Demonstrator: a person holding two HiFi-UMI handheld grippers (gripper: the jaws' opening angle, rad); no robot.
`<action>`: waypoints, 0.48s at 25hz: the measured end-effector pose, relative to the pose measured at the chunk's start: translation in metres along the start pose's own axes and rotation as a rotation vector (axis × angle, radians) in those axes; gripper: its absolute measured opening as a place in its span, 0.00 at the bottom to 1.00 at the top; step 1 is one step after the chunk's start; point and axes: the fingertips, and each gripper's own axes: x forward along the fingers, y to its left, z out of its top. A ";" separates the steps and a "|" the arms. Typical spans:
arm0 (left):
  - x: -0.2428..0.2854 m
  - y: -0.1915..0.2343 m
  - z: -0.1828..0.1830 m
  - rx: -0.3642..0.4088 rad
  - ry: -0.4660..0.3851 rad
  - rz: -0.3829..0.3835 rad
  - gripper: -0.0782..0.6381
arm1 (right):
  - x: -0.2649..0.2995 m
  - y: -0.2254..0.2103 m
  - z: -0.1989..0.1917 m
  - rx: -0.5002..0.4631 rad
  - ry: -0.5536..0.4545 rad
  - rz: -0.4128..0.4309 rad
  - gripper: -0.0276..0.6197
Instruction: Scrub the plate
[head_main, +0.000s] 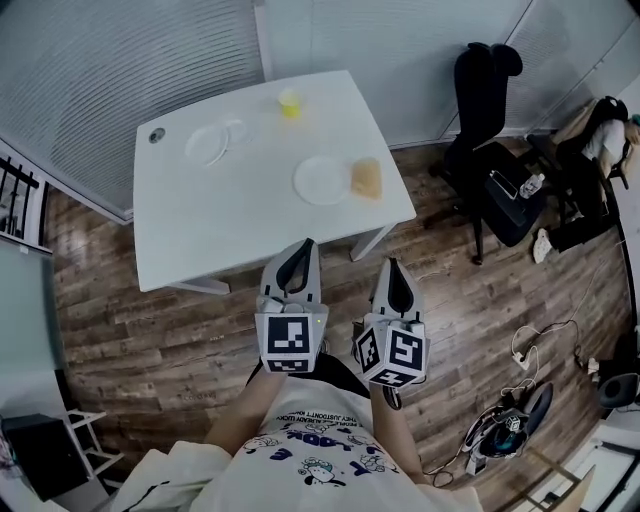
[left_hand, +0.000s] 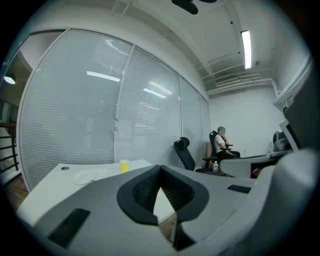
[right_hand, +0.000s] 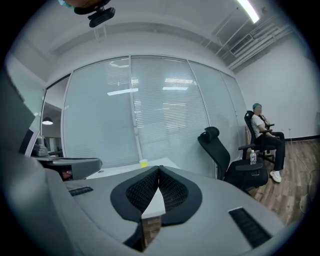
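**A:** Entry: how far along is the scrub?

**B:** Not begun, by my judgement. The plate (head_main: 322, 181) lies flat on the white desk (head_main: 200, 230), towards its right side. A yellowish sponge (head_main: 366, 177) sits against the plate's right rim. No gripper touches either one.

**A:** Gripper states?

**B:** The left gripper (head_main: 303, 250) is pressed together at the tips with nothing between its jaws. The right gripper (head_main: 393, 266) is the same, closed and empty. Both hang off the near edge of the desk, over the wood floor (head_main: 150, 340), and point towards the desk.

**A:** Other items on the desk?

**B:** A second plate (head_main: 207, 144) at the far left and a yellow cup (head_main: 289, 103) by the far edge. Both are well apart from the plate beside the sponge.

**A:** What remains?

**B:** All of it, I'd say: reach in, take up the sponge, steady the plate, then scrub. The plate is too small in view to tell whether it is dirty.
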 end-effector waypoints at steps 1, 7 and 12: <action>0.000 0.002 -0.002 0.001 0.008 0.005 0.14 | 0.002 0.000 -0.002 0.003 0.007 0.003 0.03; 0.010 0.013 -0.012 0.001 0.031 0.037 0.14 | 0.017 -0.002 -0.009 0.008 0.024 0.014 0.03; 0.031 0.018 -0.019 -0.005 0.049 0.034 0.14 | 0.040 -0.010 -0.013 0.011 0.035 -0.001 0.03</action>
